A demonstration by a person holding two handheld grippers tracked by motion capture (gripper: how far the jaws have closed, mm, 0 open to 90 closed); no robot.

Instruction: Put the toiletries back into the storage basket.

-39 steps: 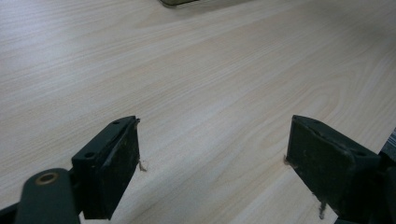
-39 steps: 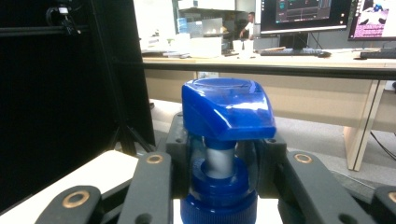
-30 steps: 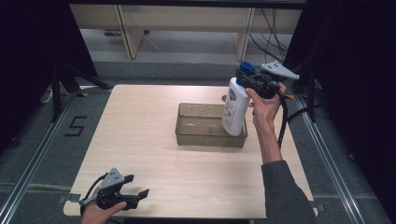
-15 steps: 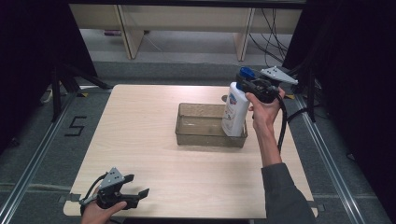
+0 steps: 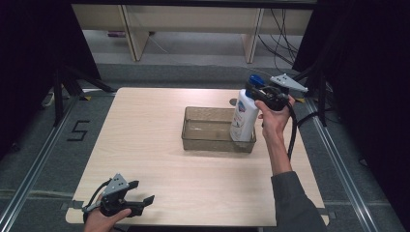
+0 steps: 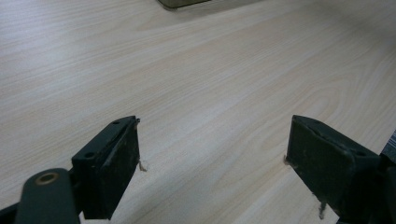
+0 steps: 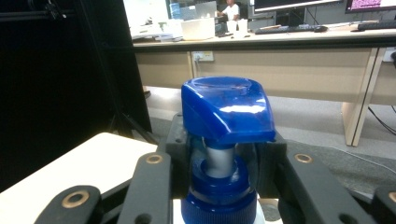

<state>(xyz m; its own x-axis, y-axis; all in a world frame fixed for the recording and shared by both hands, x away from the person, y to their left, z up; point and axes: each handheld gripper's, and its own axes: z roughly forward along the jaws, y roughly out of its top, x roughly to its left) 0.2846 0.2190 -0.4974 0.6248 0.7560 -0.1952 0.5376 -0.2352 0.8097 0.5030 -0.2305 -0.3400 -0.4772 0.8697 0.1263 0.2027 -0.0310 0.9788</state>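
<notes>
A white pump bottle [image 5: 242,117] with a blue pump head [image 7: 227,109] stands upright at the right end of a clear brownish bin [image 5: 212,143]. Its base is below the bin's rim. My right gripper [image 5: 257,93] is shut on the bottle's neck just under the pump head, and in the right gripper view the jaws of the right gripper [image 7: 219,164] clasp the neck from both sides. My left gripper [image 5: 143,191] is held low over the table's front left corner. The left gripper [image 6: 212,135] is open, with bare wood between its jaws.
The wooden table [image 5: 145,125] has free room left of and in front of the bin, whose corner [image 6: 180,3] shows at the top of the left gripper view. Desks and cables stand beyond the far edge. Dark frames flank both sides.
The right gripper has come down a little with the bottle, sinking its base deeper into the bin's right end. The left gripper has stayed put.
</notes>
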